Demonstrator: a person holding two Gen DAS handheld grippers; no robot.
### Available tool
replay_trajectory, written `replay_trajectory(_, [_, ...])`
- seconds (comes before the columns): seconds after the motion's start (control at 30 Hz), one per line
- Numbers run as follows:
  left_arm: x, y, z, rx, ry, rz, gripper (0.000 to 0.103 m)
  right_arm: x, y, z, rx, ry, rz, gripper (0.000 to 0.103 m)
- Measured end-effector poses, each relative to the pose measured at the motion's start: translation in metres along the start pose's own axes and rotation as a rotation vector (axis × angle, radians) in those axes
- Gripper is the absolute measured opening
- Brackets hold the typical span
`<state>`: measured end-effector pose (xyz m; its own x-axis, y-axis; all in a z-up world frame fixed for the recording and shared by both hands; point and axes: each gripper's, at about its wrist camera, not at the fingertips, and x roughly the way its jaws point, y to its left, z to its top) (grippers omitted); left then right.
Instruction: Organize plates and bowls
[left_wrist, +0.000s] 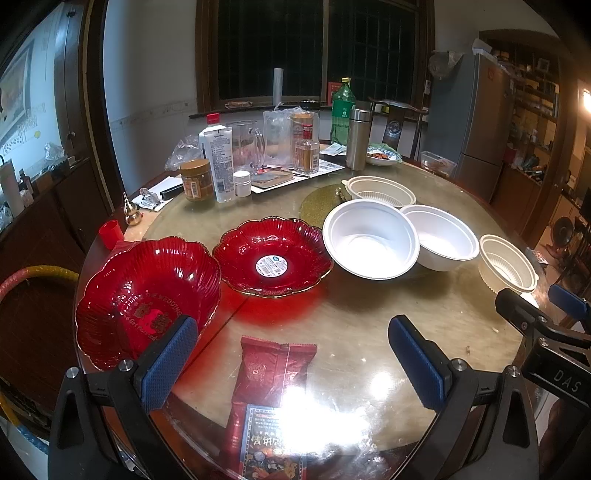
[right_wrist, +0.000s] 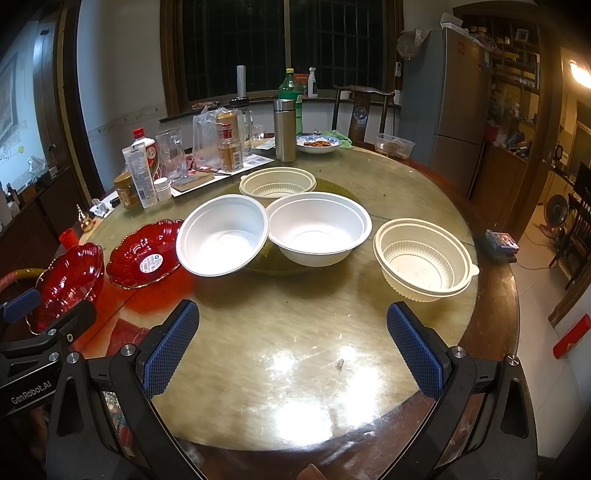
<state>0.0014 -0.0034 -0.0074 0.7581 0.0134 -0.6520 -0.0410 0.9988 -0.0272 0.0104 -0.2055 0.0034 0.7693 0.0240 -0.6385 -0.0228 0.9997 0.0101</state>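
Left claw (left_wrist: 291, 354) and right claw (right_wrist: 291, 336) both released. "THE WEDDING" red bowl (left_wrist: 147, 299) touches left pad, near bench (left_wrist: 369, 325) left edge; other claw housing reads "GenRobot.AI".

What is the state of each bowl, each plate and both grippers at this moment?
Left gripper: jaws open, holding nothing.
Right gripper: jaws open, holding nothing.
Left white bowl: empty, tilted, leaning on its neighbour.
Right white bowl: empty, upright.
Near ribbed bowl: empty, upright.
Far ribbed bowl: empty, upright.
Stickered red plate: empty.
Red bowl: empty, tilted.
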Motion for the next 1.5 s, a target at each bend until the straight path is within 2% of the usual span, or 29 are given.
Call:
replay_trajectory(0.2, [-0.003, 0.007, 0.0, -0.01, 0.001, -0.007, 0.103, 0.003, 0.008, 0.001, -0.002, 0.009, 0.047, 0.103])
replay_trajectory(0.33, [-0.018, 0.036, 0.0, -0.049, -0.024, -0.017, 0.103, 0.014, 0.033, 0.004, -0.007, 0.068, 0.185, 0.103])
replay_trajectory(0.43, [-0.034, 0.079, -0.002, -0.127, -0.085, 0.068, 0.103, 0.024, 0.062, 0.006, -0.025, 0.128, 0.312, 0.103])
replay_trajectory(0.53, [-0.037, 0.122, -0.006, -0.207, -0.101, 0.158, 0.103, 0.037, 0.094, 0.009, -0.036, 0.195, 0.431, 0.103])
replay_trajectory(0.63, [-0.027, 0.17, -0.011, -0.296, -0.059, 0.238, 0.103, 0.05, 0.127, 0.008, -0.036, 0.263, 0.525, 0.103])
replay_trajectory(0.73, [-0.012, 0.21, -0.017, -0.393, -0.006, 0.277, 0.103, 0.061, 0.157, 0.01, -0.02, 0.311, 0.604, 0.103])
replay_trajectory(0.8, [0.0, 0.234, -0.02, -0.469, 0.033, 0.264, 0.103, 0.07, 0.174, 0.01, 0.006, 0.35, 0.646, 0.103])
replay_trajectory(0.87, [0.017, 0.25, -0.021, -0.531, 0.083, 0.199, 0.103, 0.084, 0.186, 0.009, 0.045, 0.401, 0.694, 0.102])
replay_trajectory(0.9, [0.022, 0.253, -0.021, -0.567, 0.102, 0.194, 0.103, 0.09, 0.19, 0.009, 0.066, 0.419, 0.708, 0.101])
replay_trajectory(1.0, [0.038, 0.254, -0.015, -0.57, 0.124, 0.144, 0.101, 0.111, 0.201, 0.007, 0.15, 0.491, 0.748, 0.092])
replay_trajectory(1.03, [0.042, 0.255, -0.013, -0.57, 0.131, 0.133, 0.095, 0.115, 0.204, 0.007, 0.166, 0.509, 0.757, 0.083])
replay_trajectory(1.07, [0.046, 0.254, -0.011, -0.571, 0.133, 0.121, 0.092, 0.121, 0.206, 0.005, 0.179, 0.531, 0.752, 0.079])
replay_trajectory(1.1, [0.052, 0.253, -0.009, -0.569, 0.146, 0.112, 0.079, 0.127, 0.211, 0.003, 0.181, 0.548, 0.732, 0.07])
replay_trajectory(1.13, [0.054, 0.254, -0.008, -0.564, 0.16, 0.106, 0.062, 0.131, 0.213, 0.005, 0.178, 0.557, 0.721, 0.061])
replay_trajectory(1.2, [0.065, 0.253, -0.009, -0.54, 0.195, 0.089, 0.044, 0.138, 0.218, 0.002, 0.173, 0.566, 0.685, 0.056])
replay_trajectory(1.27, [0.077, 0.251, -0.011, -0.525, 0.232, 0.1, 0.041, 0.146, 0.221, 0.001, 0.17, 0.567, 0.657, 0.048])
replay_trajectory(1.33, [0.084, 0.252, -0.014, -0.52, 0.24, 0.112, 0.037, 0.153, 0.222, 0.001, 0.164, 0.571, 0.616, 0.032])
replay_trajectory(1.37, [0.088, 0.252, -0.015, -0.522, 0.25, 0.115, 0.036, 0.157, 0.223, 0.0, 0.16, 0.578, 0.599, 0.029])
replay_trajectory(1.43, [0.095, 0.252, -0.018, -0.517, 0.271, 0.129, 0.023, 0.163, 0.225, -0.003, 0.148, 0.599, 0.571, 0.017])
replay_trajectory(1.5, [0.099, 0.252, -0.021, -0.51, 0.289, 0.145, 0.014, 0.168, 0.229, -0.006, 0.134, 0.606, 0.561, 0.014])
